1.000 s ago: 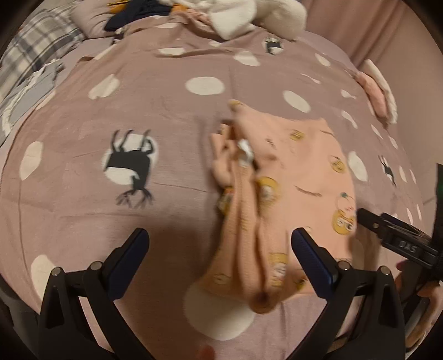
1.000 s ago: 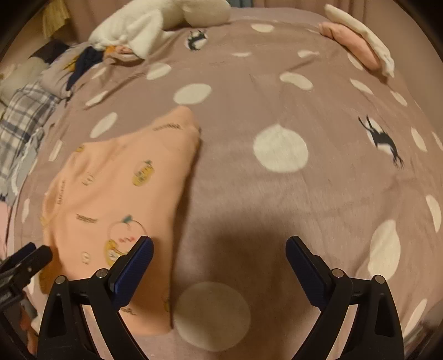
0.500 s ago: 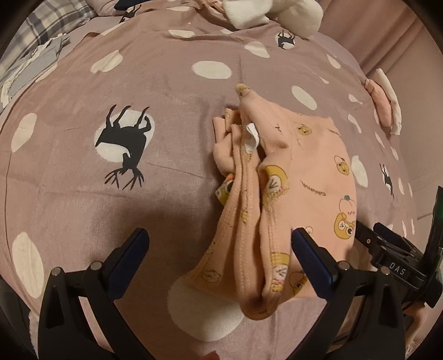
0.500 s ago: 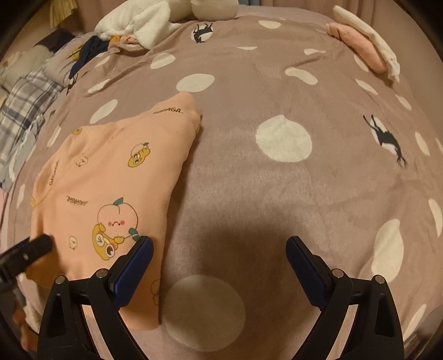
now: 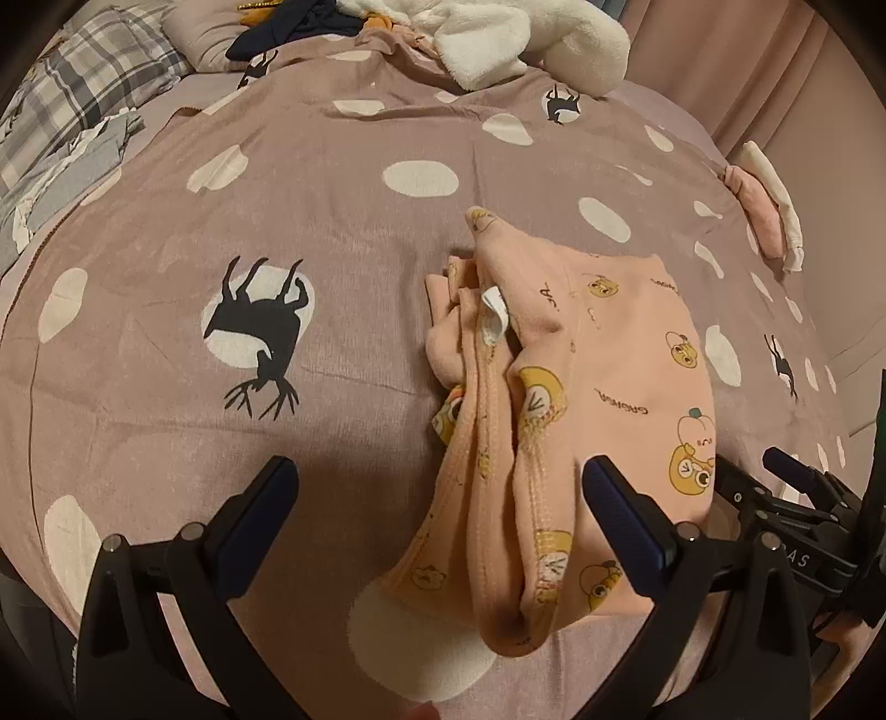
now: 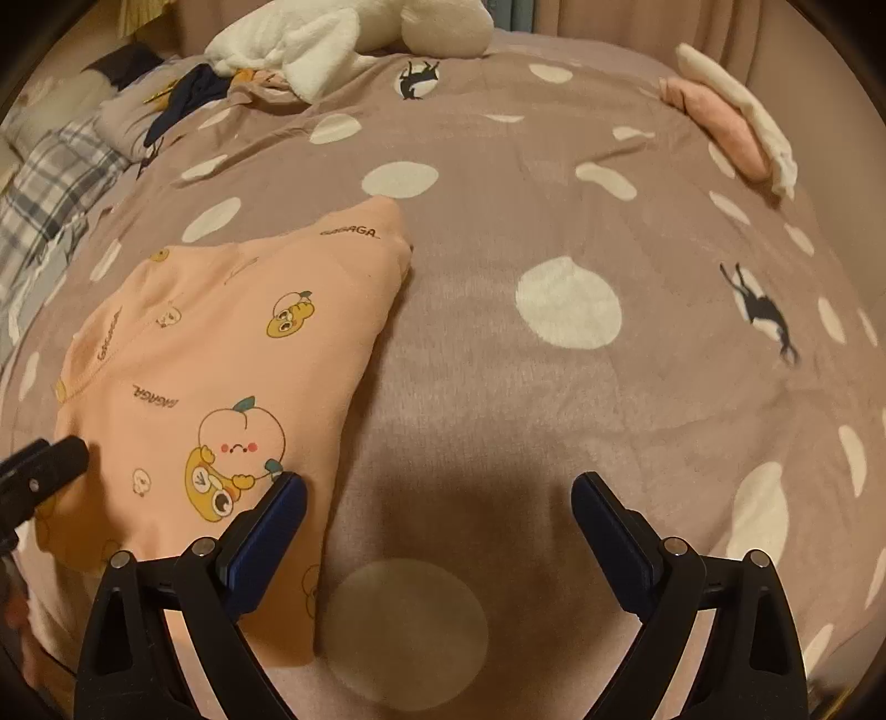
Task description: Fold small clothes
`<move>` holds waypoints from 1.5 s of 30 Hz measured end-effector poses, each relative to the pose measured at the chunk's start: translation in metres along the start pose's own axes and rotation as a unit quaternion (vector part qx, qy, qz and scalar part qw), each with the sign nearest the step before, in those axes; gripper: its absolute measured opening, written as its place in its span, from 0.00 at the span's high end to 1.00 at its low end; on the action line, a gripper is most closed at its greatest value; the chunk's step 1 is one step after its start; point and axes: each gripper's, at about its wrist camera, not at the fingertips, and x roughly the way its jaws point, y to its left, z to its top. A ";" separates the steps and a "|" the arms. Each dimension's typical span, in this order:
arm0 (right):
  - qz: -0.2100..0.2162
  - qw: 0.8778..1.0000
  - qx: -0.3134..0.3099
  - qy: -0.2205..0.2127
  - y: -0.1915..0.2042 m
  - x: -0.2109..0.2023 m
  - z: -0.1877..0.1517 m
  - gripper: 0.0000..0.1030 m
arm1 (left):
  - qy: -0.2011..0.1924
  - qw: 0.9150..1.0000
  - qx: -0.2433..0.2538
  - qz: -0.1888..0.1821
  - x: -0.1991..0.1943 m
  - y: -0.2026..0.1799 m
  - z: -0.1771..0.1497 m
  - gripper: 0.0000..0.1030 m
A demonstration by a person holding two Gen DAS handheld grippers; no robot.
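**Peach garment half-folded on the polka-dot bed, both grippers empty**

So the peach garment (image 5: 609, 354) with the little cartoon fruit prints is lying on the mauve bedspread (image 5: 332, 266), the one with white dots and black deer. Its right part lies flat and smooth, while the left edge is bunched into long ridges with a white tag (image 5: 493, 318) poking out.

The left gripper (image 5: 437, 509) has its fingers spread wide with nothing between the pads; it hangs over the near, bunched end of the garment. The right gripper (image 6: 437, 520) is also spread wide and holding nothing. It sits over bare bedspread just beside the garment's right edge, with its left finger (image 6: 266, 531) overlapping the fabric in view; whether it touches can't be told.

Further back there's a fluffy white pile (image 5: 498, 39), plaid cloth (image 5: 72, 111) off to the left, and a folded pink and white stack (image 6: 731, 127) near the far right edge.
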 end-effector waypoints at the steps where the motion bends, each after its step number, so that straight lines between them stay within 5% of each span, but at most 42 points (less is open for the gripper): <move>1: -0.002 1.000 -0.002 -0.001 0.000 0.000 0.000 0.07 | 0.001 1.000 -0.001 -0.001 0.001 0.001 0.000 0.00; 45: -0.001 1.000 -0.021 -0.023 0.009 -0.018 -0.003 0.07 | -0.002 0.999 0.022 0.023 0.005 -0.007 -0.003 0.00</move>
